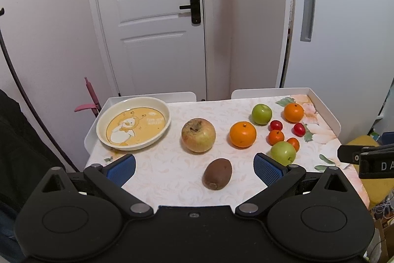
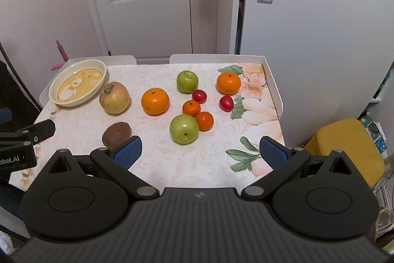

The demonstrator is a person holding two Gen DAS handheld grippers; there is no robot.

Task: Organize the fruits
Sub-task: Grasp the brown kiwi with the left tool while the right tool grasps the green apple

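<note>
Green apples (image 2: pixel 184 128) two, oranges (image 2: pixel 155 101) two

A small white table (image 1: pixel 322 112) with raised edges wears a floral cloth (image 1: pixel 170 164). At its far left corner sits a cream dish (image 1: pixel 162 105) with a yellow cartoon inside, a yellowish apple (image 1: pixel 198 135) beside it and a kiwi (image 1: pixel 217 173) nearer the front. Rightward lie two oranges (image 1: pixel 242 134) (image 1: pixel 293 112), two green apples (image 1: pixel 261 114) (image 1: pixel 283 152), two small tangerines (image 1: pixel 276 137) (image 1: pixel 293 143) and two red cherry tomatoes (image 1: pixel 276 125) (image 1: pixel 299 129), clustered close together.
</note>
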